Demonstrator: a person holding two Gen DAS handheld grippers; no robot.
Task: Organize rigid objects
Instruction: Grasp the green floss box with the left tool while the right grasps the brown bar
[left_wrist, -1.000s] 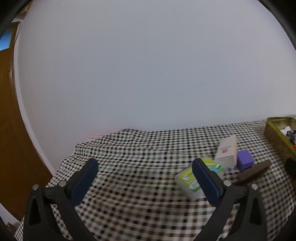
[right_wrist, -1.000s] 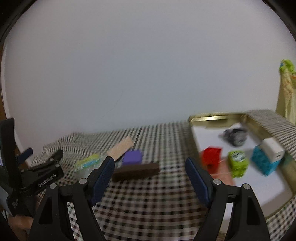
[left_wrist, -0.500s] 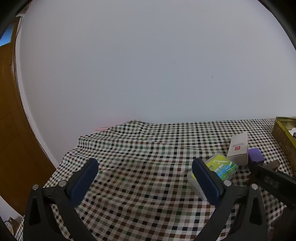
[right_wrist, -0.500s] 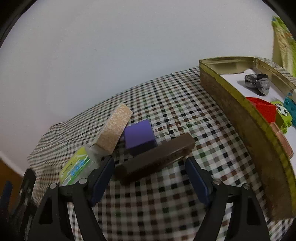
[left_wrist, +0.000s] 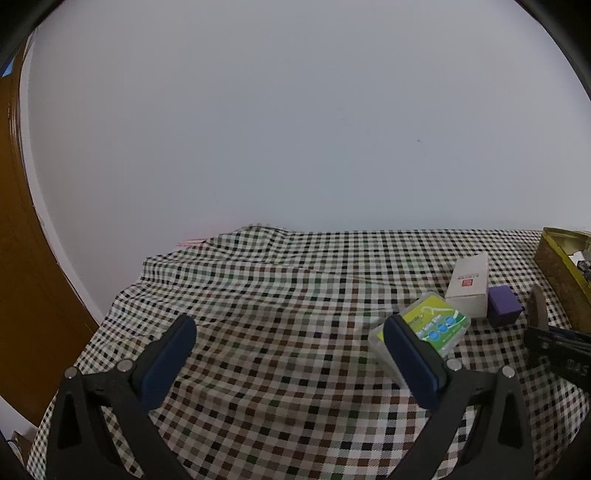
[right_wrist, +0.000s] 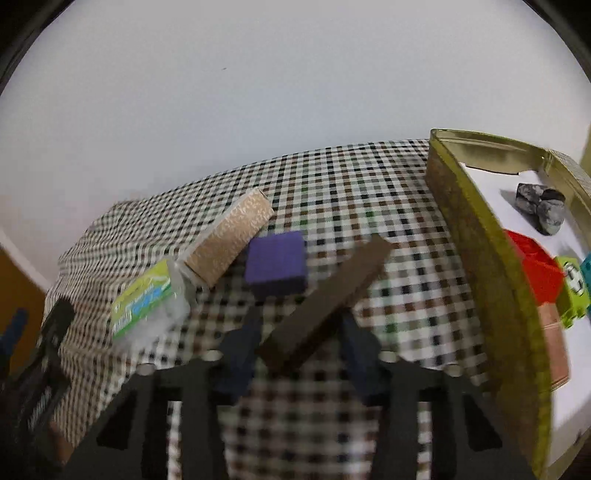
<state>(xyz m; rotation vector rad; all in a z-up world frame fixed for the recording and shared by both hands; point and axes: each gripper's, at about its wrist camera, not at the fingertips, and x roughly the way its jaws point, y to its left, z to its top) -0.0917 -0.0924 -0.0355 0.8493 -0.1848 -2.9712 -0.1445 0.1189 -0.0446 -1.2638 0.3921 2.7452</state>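
A long brown bar lies slantwise on the checked cloth, and the jaws of my right gripper are closing on it, one pad against each side of its near end. Just behind it sit a purple block, a beige box and a clear box with a green label. In the left wrist view my left gripper hovers open over bare cloth, with the green-labelled box just past its right finger. The white box and the purple block lie further right.
An open gold tin stands at the right, holding a grey lump, a red block and a green block. A white wall runs behind the table. A brown door is at the left, beyond the rumpled cloth edge.
My right gripper swung left from the tin, dropped toward the brown bar and narrowed its jaws around it; the bar now lies more slantwise. The left gripper barely shifted and stays open.
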